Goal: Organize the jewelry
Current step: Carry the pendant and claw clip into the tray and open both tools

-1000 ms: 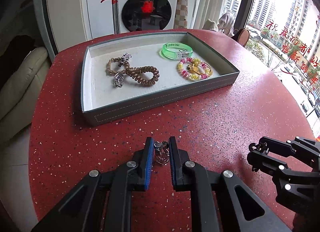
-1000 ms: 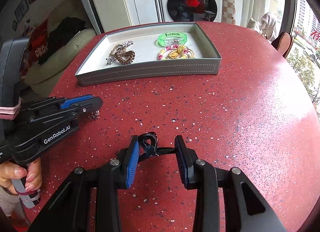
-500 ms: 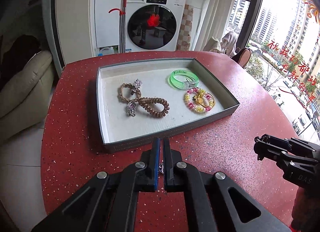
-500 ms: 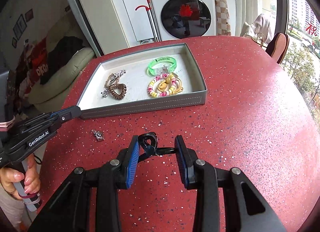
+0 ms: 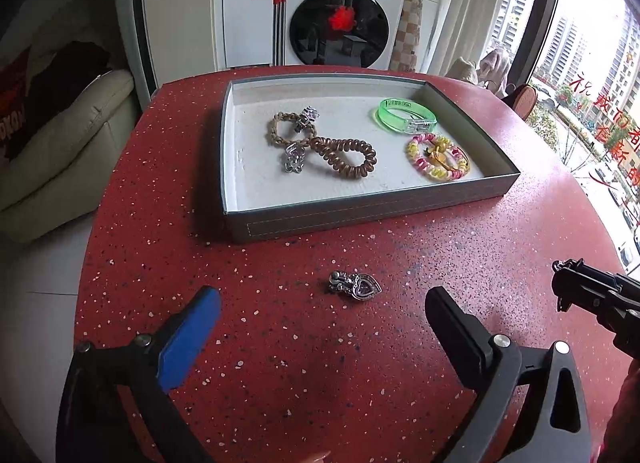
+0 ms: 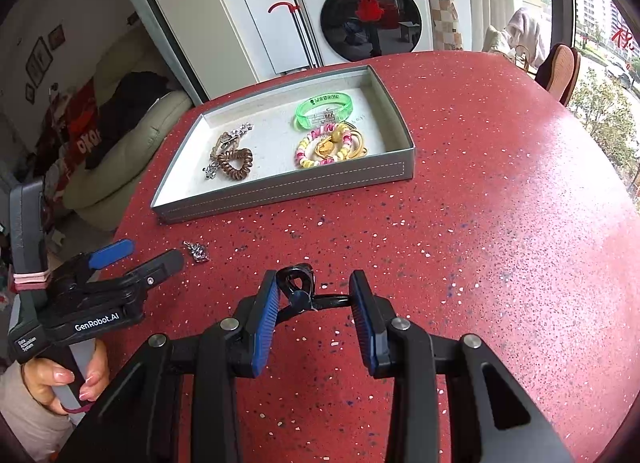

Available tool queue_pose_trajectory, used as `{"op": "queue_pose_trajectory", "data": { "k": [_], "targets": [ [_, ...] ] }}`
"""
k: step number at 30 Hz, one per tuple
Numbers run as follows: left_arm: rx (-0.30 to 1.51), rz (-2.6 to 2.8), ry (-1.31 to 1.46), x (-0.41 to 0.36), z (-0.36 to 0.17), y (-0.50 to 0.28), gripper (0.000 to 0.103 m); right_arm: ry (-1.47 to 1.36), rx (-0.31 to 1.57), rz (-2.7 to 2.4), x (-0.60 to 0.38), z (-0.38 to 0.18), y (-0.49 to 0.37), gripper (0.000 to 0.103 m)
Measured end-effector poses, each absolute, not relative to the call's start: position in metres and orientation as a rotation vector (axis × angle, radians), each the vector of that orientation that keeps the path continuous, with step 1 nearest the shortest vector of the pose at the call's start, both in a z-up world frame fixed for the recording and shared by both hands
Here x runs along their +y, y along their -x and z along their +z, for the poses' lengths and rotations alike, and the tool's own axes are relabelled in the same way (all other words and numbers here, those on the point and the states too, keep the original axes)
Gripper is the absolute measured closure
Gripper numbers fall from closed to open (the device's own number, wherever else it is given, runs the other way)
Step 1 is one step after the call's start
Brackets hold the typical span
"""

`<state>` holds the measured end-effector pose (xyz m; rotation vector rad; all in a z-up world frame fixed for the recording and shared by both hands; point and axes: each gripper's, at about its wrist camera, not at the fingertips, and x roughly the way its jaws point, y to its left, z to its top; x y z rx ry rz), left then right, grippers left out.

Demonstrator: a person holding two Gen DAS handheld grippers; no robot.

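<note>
While the silver heart-shaped charm point(image 5: 355, 286) lies flat on the red speckled table point(image 5: 280, 363), just in front of the grey tray point(image 5: 360, 211) and outside it, the left tool point(image 5: 320, 327) hangs over it with its jaws opening, spread wide to either side of the charm and touching it nowhere. In the right wrist view the same charm point(image 6: 197, 252) sits just past the tip of the left tool point(image 6: 140, 257), which a hand point(image 6: 60, 379) grips by its handle. The right tool point(image 6: 314, 303) is clamped on a black hair clip point(image 6: 298, 291), the clip spanning the gap between the blue pads. Inside the tray rest a brown braided band point(image 5: 286, 129) with silver charms, a bronze coil hair tie point(image 5: 346, 157), a green translucent bracelet point(image 5: 406, 117) and a pink-and-yellow beaded bracelet point(image 5: 438, 157). Beyond the table stand a white washing machine point(image 5: 340, 19) and a cream sofa point(image 5: 60, 151).
</note>
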<state>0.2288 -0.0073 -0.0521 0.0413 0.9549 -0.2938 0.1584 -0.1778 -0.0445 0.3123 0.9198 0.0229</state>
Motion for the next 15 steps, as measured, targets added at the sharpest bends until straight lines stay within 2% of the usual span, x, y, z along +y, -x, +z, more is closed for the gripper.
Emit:
{"op": "queue_pose_trajectory", "data": {
  "k": [6,8,12,13,15],
  "targets": [
    [0.972,-0.258,-0.093,-0.026,-0.066,-0.247,0.000,-0.327,0.921,0.018,-0.182,-0.047,-0.154,0.064],
    [1.006,-0.260,-0.112,-0.034,-0.074,-0.252,0.010,-0.330,0.921,0.017,-0.183,-0.048,-0.153,0.064],
    [0.997,-0.268,-0.130,-0.039,-0.079,-0.247,0.024,-0.337,0.921,0.016,-0.184,-0.049,-0.151,0.064],
    [0.979,-0.279,-0.138,-0.041,-0.078,-0.244,0.050,-0.338,0.920,0.015,-0.185,-0.049,-0.151,0.064],
    [0.965,-0.294,-0.161,-0.043,-0.076,-0.240,0.052,-0.339,0.918,0.013,-0.185,-0.048,-0.152,0.064]
  ]
}}
